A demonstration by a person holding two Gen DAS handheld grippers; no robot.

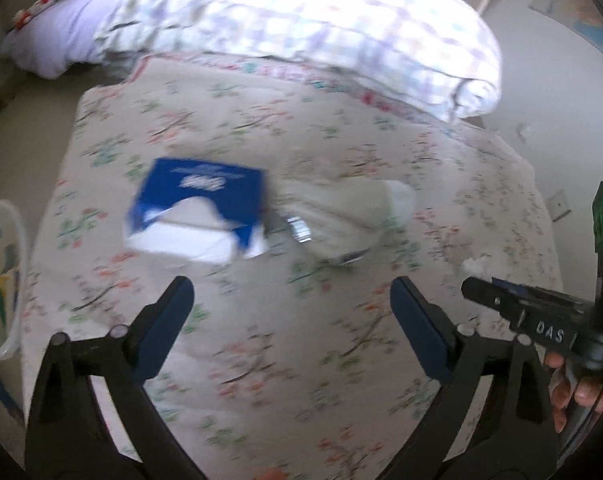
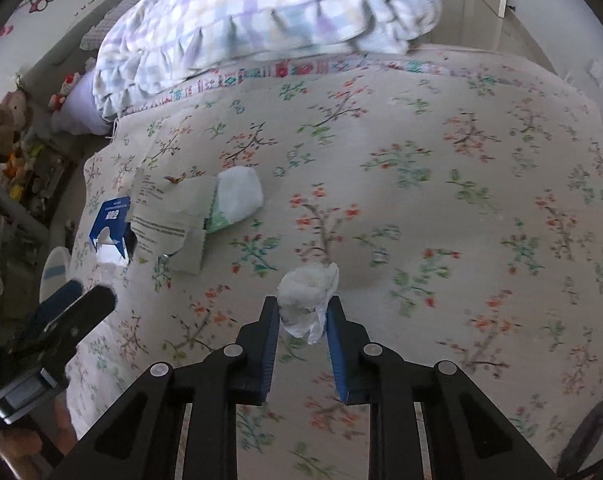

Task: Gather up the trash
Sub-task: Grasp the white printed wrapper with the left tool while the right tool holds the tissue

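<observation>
At the lower centre of the right wrist view, the right gripper (image 2: 303,320) is clenched on a crumpled white tissue (image 2: 308,294), its blue pads pressing the wad from either side just above the floral bedspread (image 2: 441,200). The wad bulges up past the fingertips, with a thin flap hanging between them. Left of centre in that view lies a torn grey-green paper package (image 2: 173,216) with a white plastic wrapper (image 2: 239,194) at its upper right end, and a blue tissue box (image 2: 111,224) touches the package's left edge. A folded checked quilt (image 2: 261,12) fills the top of the frame.

In the left wrist view, which is blurred, the left gripper (image 1: 291,300) hangs released over the bedspread at lower centre, fingers wide apart with nothing between them. The blue box sits above its left finger, and a white bin (image 1: 3,280) shows at the left edge.
</observation>
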